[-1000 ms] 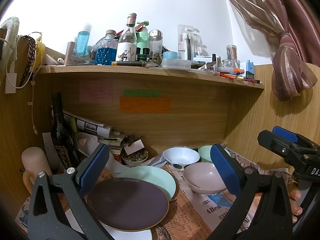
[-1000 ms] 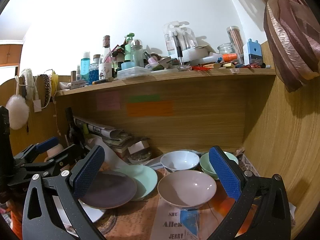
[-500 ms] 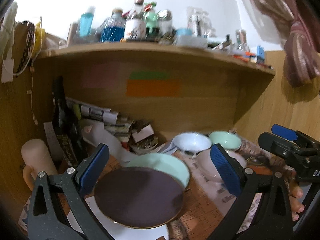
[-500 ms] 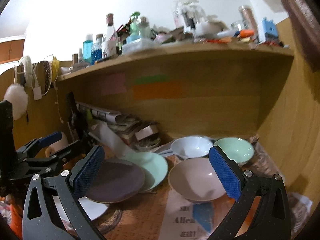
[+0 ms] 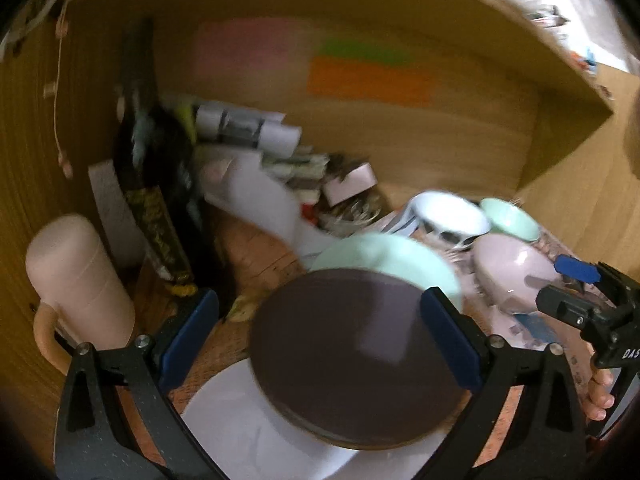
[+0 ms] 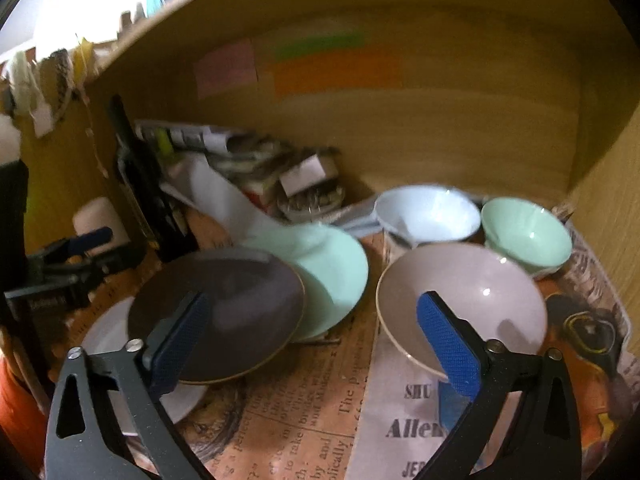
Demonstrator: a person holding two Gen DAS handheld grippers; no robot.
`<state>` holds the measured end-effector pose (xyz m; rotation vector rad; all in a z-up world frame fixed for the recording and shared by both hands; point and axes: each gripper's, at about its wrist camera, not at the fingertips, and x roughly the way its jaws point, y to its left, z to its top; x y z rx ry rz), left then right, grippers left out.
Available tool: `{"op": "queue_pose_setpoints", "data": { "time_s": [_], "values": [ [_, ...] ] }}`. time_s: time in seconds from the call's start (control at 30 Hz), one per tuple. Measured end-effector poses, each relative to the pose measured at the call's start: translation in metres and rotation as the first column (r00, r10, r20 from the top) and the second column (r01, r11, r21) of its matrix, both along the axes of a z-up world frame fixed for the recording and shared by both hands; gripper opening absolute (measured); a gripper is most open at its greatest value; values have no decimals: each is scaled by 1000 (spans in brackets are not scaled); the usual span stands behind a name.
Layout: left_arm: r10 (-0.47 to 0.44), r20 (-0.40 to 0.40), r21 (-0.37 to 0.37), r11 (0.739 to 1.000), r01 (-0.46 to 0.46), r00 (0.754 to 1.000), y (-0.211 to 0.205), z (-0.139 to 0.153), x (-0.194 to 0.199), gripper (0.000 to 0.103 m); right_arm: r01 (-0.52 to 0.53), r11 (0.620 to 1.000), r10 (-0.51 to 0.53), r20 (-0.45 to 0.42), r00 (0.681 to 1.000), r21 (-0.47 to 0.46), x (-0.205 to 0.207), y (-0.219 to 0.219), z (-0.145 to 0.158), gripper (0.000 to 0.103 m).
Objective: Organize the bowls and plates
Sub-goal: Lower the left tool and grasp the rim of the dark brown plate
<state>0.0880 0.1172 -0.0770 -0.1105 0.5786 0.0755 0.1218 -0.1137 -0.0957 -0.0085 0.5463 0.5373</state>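
Observation:
A dark brown plate (image 5: 352, 356) lies over a white plate (image 5: 260, 432) and a mint plate (image 5: 384, 256) on newspaper. My left gripper (image 5: 320, 340) hovers open above the dark plate, its pads apart from the rim. In the right wrist view, the pink bowl (image 6: 460, 292) sits in front of a white bowl (image 6: 428, 212) and a mint bowl (image 6: 524, 232). My right gripper (image 6: 314, 344) has its jaws closing with nothing pressed between them. Its right pad hangs over the pink bowl's near rim, its left pad over the dark plate (image 6: 224, 312).
A dark bottle (image 5: 156, 184) and a pink mug (image 5: 76, 280) stand at the left wall. Rolled papers and a small cluttered dish (image 6: 312, 196) fill the back. Wooden walls close the nook on both sides. A shelf runs overhead.
Both grippers have tilted down and moved in toward the dishes, so the shelf top has left view. The right gripper's pads stand slightly closer together.

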Motion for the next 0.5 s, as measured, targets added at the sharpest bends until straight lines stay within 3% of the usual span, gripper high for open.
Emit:
{"op": "queue_pose_setpoints", "data": {
  "time_s": [0.1,0.23,0.5],
  "values": [
    [7,-59,-42,999,-9,998,19,-10,11,87,-21,999,20,-52,998,-30,8,11,-12,81],
    [4,-128,-107,994,-18,992,40,-26,25,79,-56,997,49,-129,990,-44,21,21,-24,64],
    [-30,-230,-165,986,-8,973,57,-43,39,64,-78,995,62,-222,973,-65,30,29,-36,47]
  ]
}}
